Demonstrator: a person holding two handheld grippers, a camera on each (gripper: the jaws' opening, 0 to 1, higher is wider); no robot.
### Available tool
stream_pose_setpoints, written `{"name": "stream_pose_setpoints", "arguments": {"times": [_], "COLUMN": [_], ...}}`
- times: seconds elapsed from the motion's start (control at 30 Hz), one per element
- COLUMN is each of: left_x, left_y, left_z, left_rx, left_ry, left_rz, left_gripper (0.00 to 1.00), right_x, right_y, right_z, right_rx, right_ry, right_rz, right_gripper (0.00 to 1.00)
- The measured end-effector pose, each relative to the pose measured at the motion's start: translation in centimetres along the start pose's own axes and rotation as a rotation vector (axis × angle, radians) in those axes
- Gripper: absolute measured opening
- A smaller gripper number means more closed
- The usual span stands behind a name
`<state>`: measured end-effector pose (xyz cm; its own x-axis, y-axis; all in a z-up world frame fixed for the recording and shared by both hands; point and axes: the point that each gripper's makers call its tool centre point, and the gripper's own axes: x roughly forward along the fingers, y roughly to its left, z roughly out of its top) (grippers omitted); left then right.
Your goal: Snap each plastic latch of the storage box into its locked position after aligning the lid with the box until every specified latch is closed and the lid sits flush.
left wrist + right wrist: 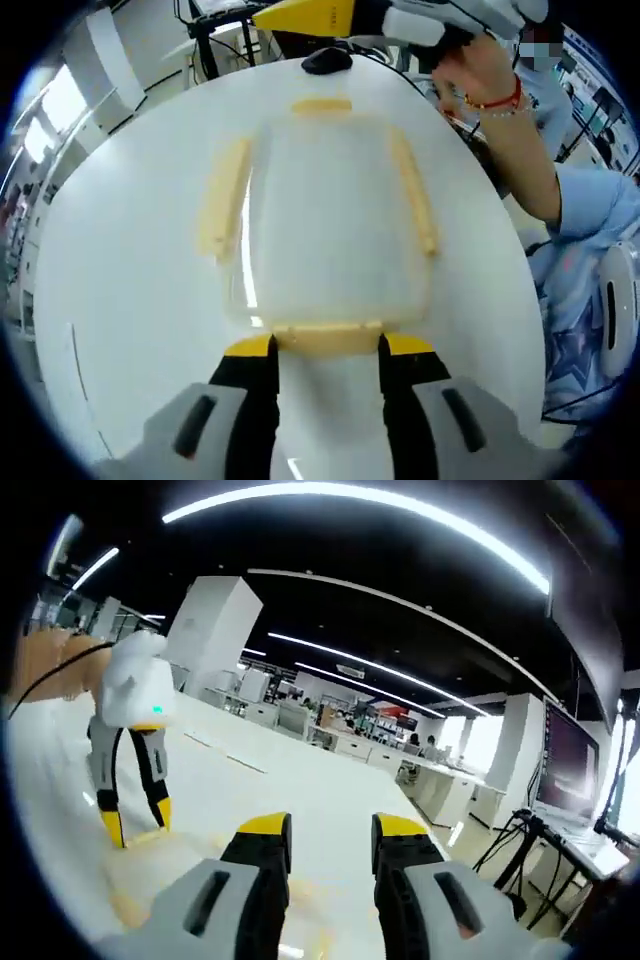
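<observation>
- The storage box [325,215] sits mid-table, translucent lid on, pale yellow latches along its four sides; the near latch [327,336] lies just ahead of the left gripper [328,350], jaws apart
- The right gripper [330,835] is held raised, jaws apart, nothing between
- The white table [120,300] carries a black mouse [327,62] beyond the box; a person's hand [478,70] with a red bracelet is at the far side

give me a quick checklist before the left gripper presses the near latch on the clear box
1. Clear plastic storage box square on the round white table: ok.
2. Lid flush with box: cannot tell, too hazy.
3. Near pale yellow latch between the left gripper tips: ok.
4. Left gripper open enough to straddle the latch: ok.
5. Side latches locked: cannot tell.
6. Right gripper open, holding nothing: ok.
</observation>
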<state>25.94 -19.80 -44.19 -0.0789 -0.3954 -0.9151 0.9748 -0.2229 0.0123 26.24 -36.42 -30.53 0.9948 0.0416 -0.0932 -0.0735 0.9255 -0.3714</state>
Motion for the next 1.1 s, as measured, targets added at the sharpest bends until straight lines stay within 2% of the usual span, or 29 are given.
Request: {"name": "stream_pose_setpoints", "arguments": {"times": [0.1, 0.2, 0.33, 0.37, 0.43, 0.57, 0.63, 0.67, 0.8, 0.87, 1.0, 1.07, 1.1], "left_x": [0.1, 0.2, 0.3, 0.4, 0.4, 0.6, 0.7, 0.8, 0.9, 1.0, 1.0, 0.9, 0.9], "left_y": [-0.5, -0.8, -0.9, -1.0, -1.0, -1.2, -1.3, -1.3, -1.3, -1.4, -1.2, -1.1, -1.1], "left_z": [-0.3, -0.4, -0.4, -0.4, -0.4, -0.4, -0.5, -0.5, -0.6, -0.6, -0.6, -0.6, -0.6], "left_rx": [0.000, -0.002, -0.003, -0.003, -0.004, -0.009, -0.010, -0.013, -0.015, -0.019, -0.020, -0.023, -0.024], "left_ry": [0.004, 0.001, 0.004, 0.006, 0.009, 0.025, 0.031, 0.033, 0.037, 0.037, 0.028, 0.022, 0.019], "left_rz": [-0.001, -0.002, -0.003, -0.003, -0.003, -0.002, -0.001, 0.000, -0.002, -0.001, -0.002, -0.002, -0.002], "left_gripper": [0.39, 0.39, 0.39, 0.39, 0.39, 0.39, 0.39, 0.39, 0.39, 0.39, 0.39, 0.39, 0.39], "right_x": [-0.3, -0.5, -0.6, -0.6, -0.9, -1.3, -1.8, -2.2, -2.6, -2.9, -3.1, -3.4, -3.0], "right_y": [0.1, 0.3, 2.8, 2.9, 3.7, 4.1, 4.6, 4.8, 4.4, 4.2, 3.3, 2.2, 2.2], "right_z": [-1.3, -3.4, -6.7, -7.0, -7.7, -7.9, -8.6, -9.5, -11.4, -11.0, -11.2, -12.7, -12.8], "right_rx": [-0.050, -0.128, -0.299, -0.308, -0.305, -0.287, -0.300, -0.330, -0.345, -0.316, -0.259, -0.263, -0.261], "right_ry": [0.049, 0.151, 0.296, 0.310, 0.337, 0.342, 0.378, 0.421, 0.496, 0.469, 0.469, 0.545, 0.524], "right_rz": [0.075, 0.126, 0.266, 0.277, 0.328, 0.360, 0.398, 0.415, 0.418, 0.416, 0.403, 0.375, 0.385], "right_gripper": [0.31, 0.30, 0.21, 0.18, 0.13, 0.08, 0.05, 0.04, 0.00, 0.00, 0.00, 0.00, 0.00]}}
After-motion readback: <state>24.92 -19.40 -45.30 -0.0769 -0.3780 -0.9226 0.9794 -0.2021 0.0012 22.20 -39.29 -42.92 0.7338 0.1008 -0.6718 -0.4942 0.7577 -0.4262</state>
